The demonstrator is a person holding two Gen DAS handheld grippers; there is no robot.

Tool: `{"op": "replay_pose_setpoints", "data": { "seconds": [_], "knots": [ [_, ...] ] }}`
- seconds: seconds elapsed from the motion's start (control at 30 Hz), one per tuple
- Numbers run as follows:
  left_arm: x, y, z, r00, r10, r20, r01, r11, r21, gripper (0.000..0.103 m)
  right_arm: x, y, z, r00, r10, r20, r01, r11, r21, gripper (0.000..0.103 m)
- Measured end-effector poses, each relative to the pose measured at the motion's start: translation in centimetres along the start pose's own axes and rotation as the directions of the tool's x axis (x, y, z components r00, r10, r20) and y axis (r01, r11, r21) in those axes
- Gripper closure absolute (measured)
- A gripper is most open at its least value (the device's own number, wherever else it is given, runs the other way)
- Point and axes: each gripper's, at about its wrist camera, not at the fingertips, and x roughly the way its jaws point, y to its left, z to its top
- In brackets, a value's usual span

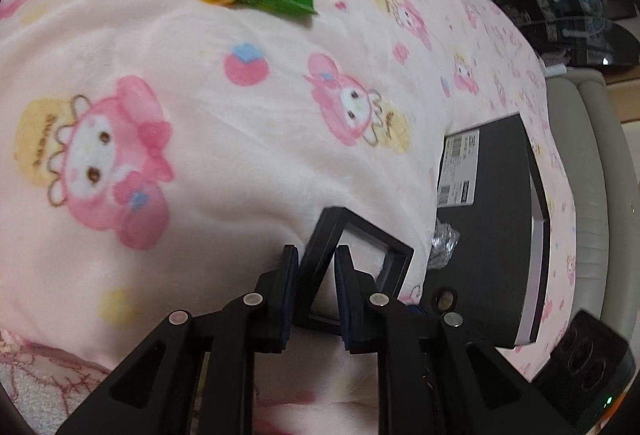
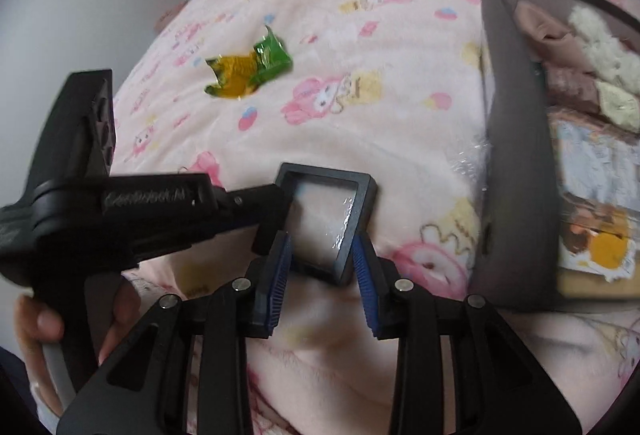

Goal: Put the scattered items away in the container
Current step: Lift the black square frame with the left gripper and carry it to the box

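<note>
Fingers of our left gripper (image 1: 316, 291) pinch one rail of black frame (image 2: 326, 221); right gripper (image 2: 322, 277) clamps frame across its width, apparently steadying it for carry to container (image 2: 516, 171) just beside. Wrapper (image 2: 248, 69) lies well apart on blanket (image 1: 200, 155).

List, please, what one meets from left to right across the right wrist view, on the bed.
left gripper → green and yellow wrapper → black square frame → dark box holding plush and packets.
</note>
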Motion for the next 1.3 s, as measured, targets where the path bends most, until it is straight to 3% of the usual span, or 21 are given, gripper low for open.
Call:
{"op": "replay_pose_setpoints", "data": {
  "seconds": [0.13, 0.3, 0.4, 0.5, 0.67, 0.77, 0.93, 0.97, 1.07, 1.2, 1.3],
  "knots": [
    [-2.4, -0.8, -1.4, 0.999, -0.002, 0.036, 0.0, 0.999, 0.045, 0.089, -1.5, 0.6, -0.1, 0.999, 0.025, 0.033, -0.025, 1.0, -0.013, 0.071],
    [-6.7, -4.5, -3.8, 0.987, -0.145, 0.067, 0.139, 0.986, 0.089, 0.089, -7.8, 1.0, 0.2, 0.982, 0.149, 0.116, -0.146, 0.989, -0.034, 0.076],
    [-8.5, -8.8, -4.7, 0.984, -0.118, 0.137, 0.093, 0.979, 0.181, 0.089, -11.3, 1.0, 0.1, 0.972, 0.123, 0.199, -0.111, 0.991, -0.073, 0.077],
    [-7.9, -10.0, -4.6, 0.984, -0.113, 0.135, 0.088, 0.98, 0.177, 0.089, -12.6, -1.0, -0.1, 0.972, 0.104, 0.211, -0.096, 0.994, -0.047, 0.076],
    [-6.5, -7.6, -4.7, 0.989, 0.003, 0.147, -0.025, 0.989, 0.148, 0.089, -11.6, -4.2, -2.4, 0.986, 0.083, 0.147, -0.082, 0.997, -0.011, 0.076],
    [-4.9, -4.5, -4.5, 0.995, 0.057, 0.083, -0.065, 0.994, 0.092, 0.088, -9.4, -5.4, -3.3, 0.992, 0.082, 0.093, -0.085, 0.996, 0.022, 0.076],
    [-1.9, -2.2, -4.9, 0.981, 0.193, 0.002, -0.193, 0.98, 0.048, 0.087, -5.7, -4.1, -3.8, 0.994, 0.111, 0.019, -0.111, 0.994, 0.017, 0.059],
    [-1.3, -1.8, -5.0, 0.982, 0.189, -0.017, -0.188, 0.981, 0.035, 0.086, -4.9, -3.7, -3.8, 0.994, 0.106, 0.006, -0.106, 0.994, 0.012, 0.053],
    [0.3, -1.0, -5.2, 0.984, 0.167, -0.067, -0.167, 0.986, 0.007, 0.076, -2.3, -3.5, -3.9, 0.998, 0.054, -0.029, -0.053, 0.998, 0.028, 0.053],
    [0.2, -1.7, -5.7, 0.988, 0.136, -0.066, -0.133, 0.989, 0.06, 0.076, -0.9, -4.0, -3.9, 0.996, 0.074, -0.047, -0.07, 0.995, 0.075, 0.078],
    [-1.8, -3.0, -7.0, 0.994, 0.102, -0.043, -0.097, 0.989, 0.107, 0.078, -2.8, -2.8, -4.1, 0.997, 0.078, -0.022, -0.077, 0.997, 0.023, 0.079]
  ]
}}
